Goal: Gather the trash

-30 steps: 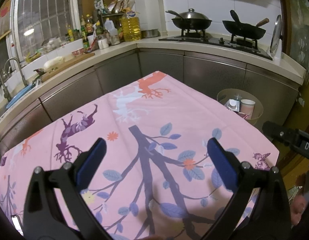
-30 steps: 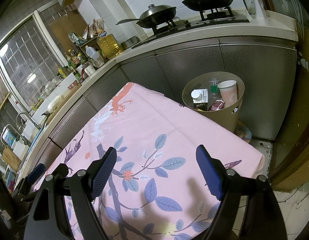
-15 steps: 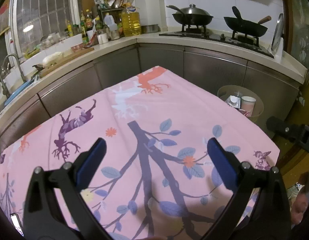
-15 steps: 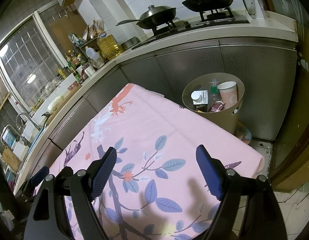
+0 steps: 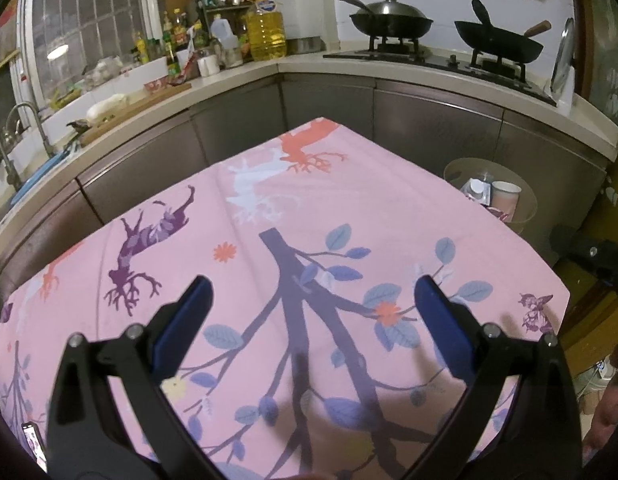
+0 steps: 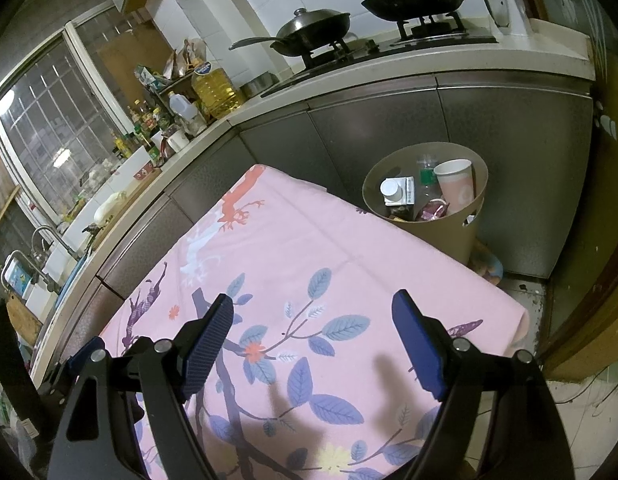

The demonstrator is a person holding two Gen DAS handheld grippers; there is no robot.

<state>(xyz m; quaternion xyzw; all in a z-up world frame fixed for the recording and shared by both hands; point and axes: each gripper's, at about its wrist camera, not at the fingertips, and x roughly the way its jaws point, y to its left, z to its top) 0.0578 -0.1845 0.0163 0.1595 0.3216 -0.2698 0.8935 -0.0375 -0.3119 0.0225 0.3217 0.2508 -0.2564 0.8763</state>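
Nearest in the left wrist view, the left gripper with black arms and blue pads (image 5: 311, 300), spread wide and holding nothing, hanging above the pink tablecloth printed with blue leaves, dark branches and purple and orange deer (image 5: 269, 216). In the right wrist view, the right gripper of the same black and blue build (image 6: 309, 320), also spread wide and empty, above the same cloth (image 6: 293, 240) near its right edge. At the lower left of that view, a blue pad of the left gripper (image 6: 85, 354) just visible beside the table. No loose object visible on the cloth in either view. Beyond the far right corner of the table, on the floor against the grey metal cabinet fronts (image 6: 509, 128), the round beige plastic trash bin (image 6: 461, 236) with a cut-out handle hole. Inside it, collected trash: a white milk carton with a round white cap (image 6: 399, 192), a pink and white paper cup (image 6: 455, 184) leaning on the bin wall, a clear plastic bottle with a green label (image 6: 427, 174) and a crumpled purple wrapper (image 6: 433, 212). From the left view, the same bin (image 5: 527, 210) partly hidden behind the table edge. Farther, on the pale countertop (image 5: 429, 76), a gas stove with a lidded dark wok (image 5: 389, 16) and a second black wok with a wooden handle (image 5: 499, 42). In the corner, a large yellow oil bottle (image 5: 266, 34) among small sauce bottles, and at far left a barred window (image 5: 89, 20) and a metal tap (image 5: 9, 148)
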